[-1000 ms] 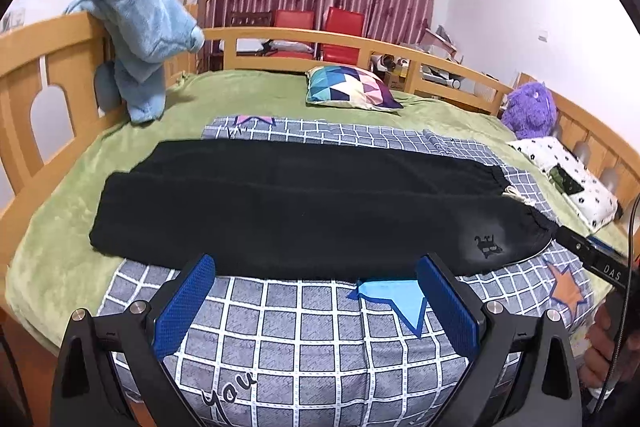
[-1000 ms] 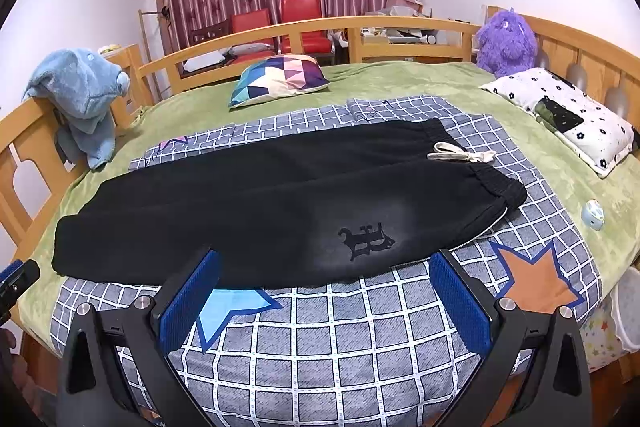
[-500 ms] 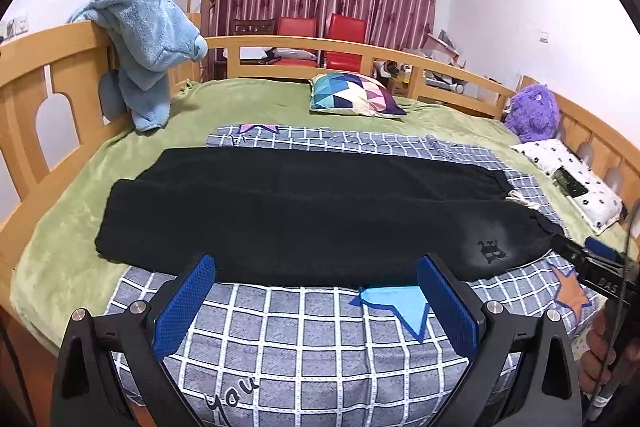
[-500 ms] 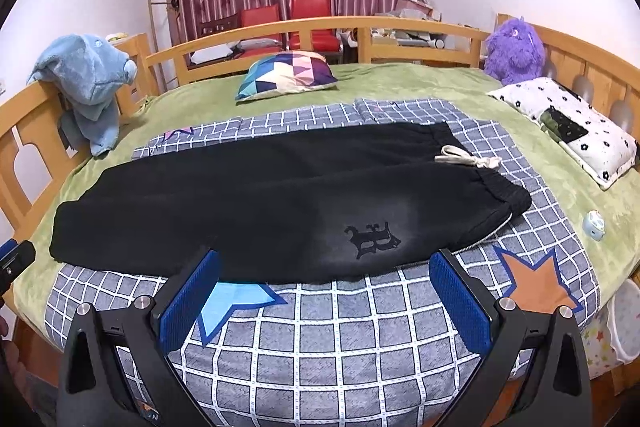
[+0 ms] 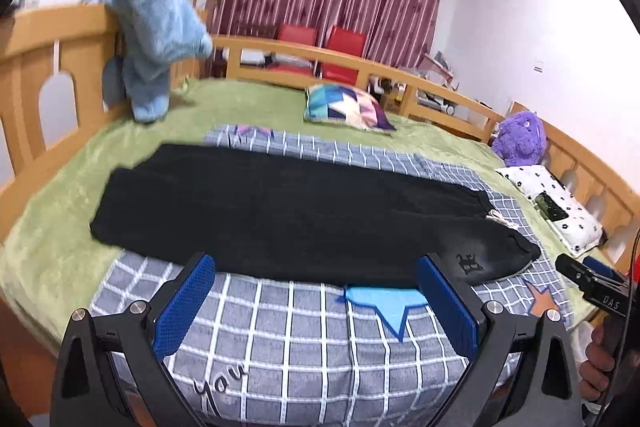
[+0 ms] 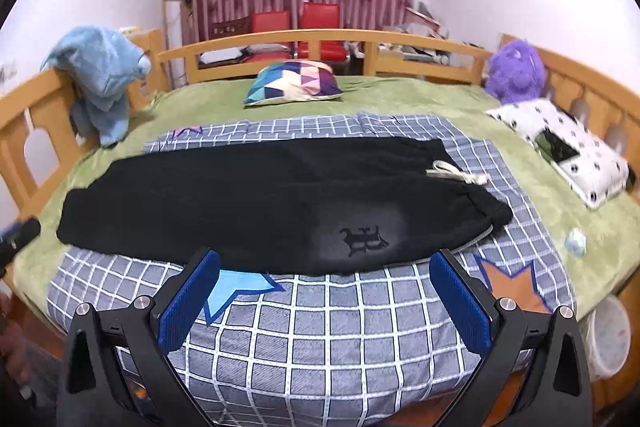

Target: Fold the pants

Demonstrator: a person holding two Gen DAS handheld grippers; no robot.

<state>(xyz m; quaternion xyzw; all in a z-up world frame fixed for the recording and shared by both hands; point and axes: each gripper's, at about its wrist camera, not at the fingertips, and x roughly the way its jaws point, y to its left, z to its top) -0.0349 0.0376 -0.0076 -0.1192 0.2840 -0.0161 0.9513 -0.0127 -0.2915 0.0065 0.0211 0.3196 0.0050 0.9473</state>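
Black pants (image 5: 288, 211) lie flat lengthwise across the bed, folded leg on leg, cuffs to the left and waistband with a white drawstring (image 6: 456, 173) to the right. They also show in the right wrist view (image 6: 260, 203). My left gripper (image 5: 316, 267) is open and empty, held just short of the pants' near edge. My right gripper (image 6: 324, 263) is open and empty, near the waist part with the logo (image 6: 364, 239). The right gripper's tip shows in the left wrist view (image 5: 588, 279).
A grey checked blanket (image 6: 320, 323) lies under the pants on a green bedspread (image 6: 400, 95). A wooden rail (image 6: 320, 37) rings the bed. A blue plush (image 5: 156, 39), a patterned pillow (image 6: 296, 81), a purple plush (image 6: 516, 71) and a spotted pillow (image 6: 568, 147) sit around.
Both grippers have drawn back and shifted slightly, and both views have tilted. The pants have not moved. Both grippers stay open.
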